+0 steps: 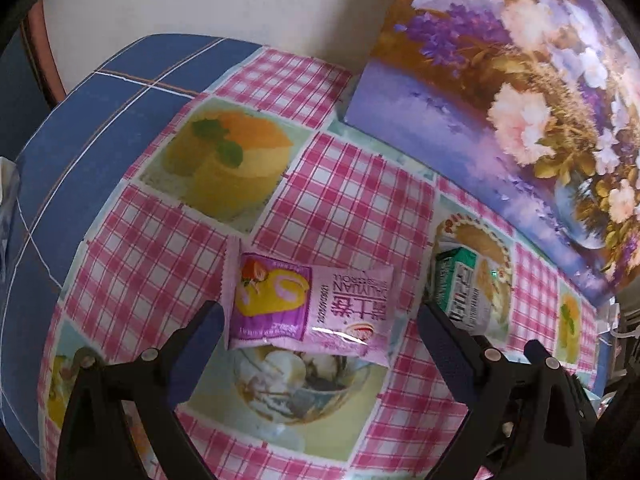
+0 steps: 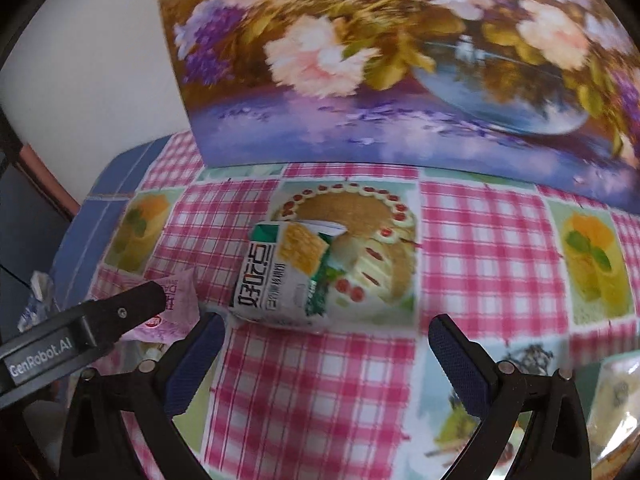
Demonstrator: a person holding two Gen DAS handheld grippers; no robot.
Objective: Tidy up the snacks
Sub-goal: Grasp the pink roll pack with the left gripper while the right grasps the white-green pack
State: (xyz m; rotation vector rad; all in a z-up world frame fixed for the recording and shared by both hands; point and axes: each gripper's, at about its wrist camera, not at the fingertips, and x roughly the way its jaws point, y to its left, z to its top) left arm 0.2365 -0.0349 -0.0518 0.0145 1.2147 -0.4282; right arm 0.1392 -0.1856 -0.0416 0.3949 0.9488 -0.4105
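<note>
A pink swiss-roll snack packet [image 1: 308,306] lies flat on the pink checked tablecloth [image 1: 348,200], just beyond and between the fingers of my left gripper [image 1: 320,320], which is open and holds nothing. A green and white cracker packet [image 1: 460,284] lies to its right. In the right wrist view that cracker packet [image 2: 286,276] lies ahead of my right gripper [image 2: 326,330], which is open and empty. The pink packet [image 2: 176,304] shows at the left, partly hidden by the left gripper's black finger [image 2: 132,312].
A large floral painting [image 2: 380,60] leans against the white wall at the back of the table. A blue checked cloth [image 1: 80,152] covers the table's left edge. A crumpled wrapper [image 2: 36,300] lies off the left side.
</note>
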